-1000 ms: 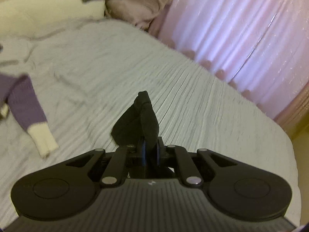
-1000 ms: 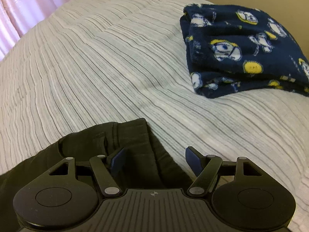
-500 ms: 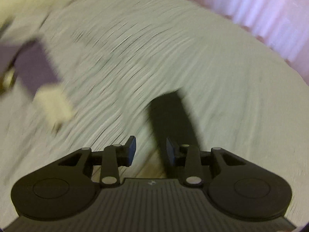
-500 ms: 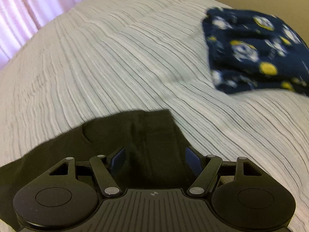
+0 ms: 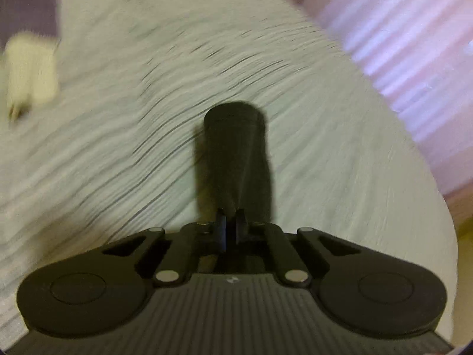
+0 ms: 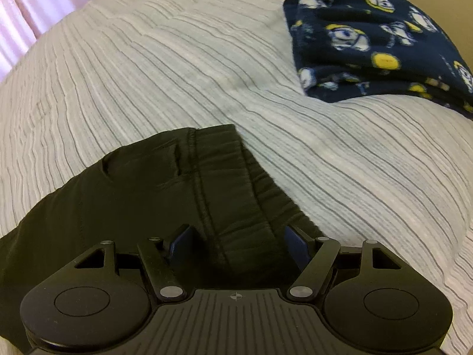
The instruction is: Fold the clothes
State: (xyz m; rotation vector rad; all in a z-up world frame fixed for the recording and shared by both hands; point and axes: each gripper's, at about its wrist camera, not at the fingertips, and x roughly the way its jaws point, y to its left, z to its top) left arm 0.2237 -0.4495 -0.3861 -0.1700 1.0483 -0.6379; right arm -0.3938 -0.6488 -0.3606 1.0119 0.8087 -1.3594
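Black trousers (image 6: 165, 195) lie on the striped grey bedcover (image 6: 177, 68), with the elastic waistband and a pocket toward the right. My right gripper (image 6: 238, 242) hovers just over the waistband, jaws wide open and cloth below them, not pinched. In the blurred left wrist view a narrow black strip of the same garment (image 5: 236, 153) runs straight ahead over the bedcover (image 5: 340, 177). My left gripper (image 5: 230, 224) is low over the bed with its jaws drawn together on the near end of that strip.
A folded navy fleece with a cartoon print (image 6: 369, 47) lies at the far right of the bed. A purple sleeve with a cream cuff (image 5: 29, 68) lies at the far left. Pink curtains (image 5: 414, 44) hang beyond the bed's right edge.
My left gripper held a bunched black fold in the air, opened while dropping toward the bed, and has closed again on the strip, now stretched flat. The waistband under the right gripper has spread out.
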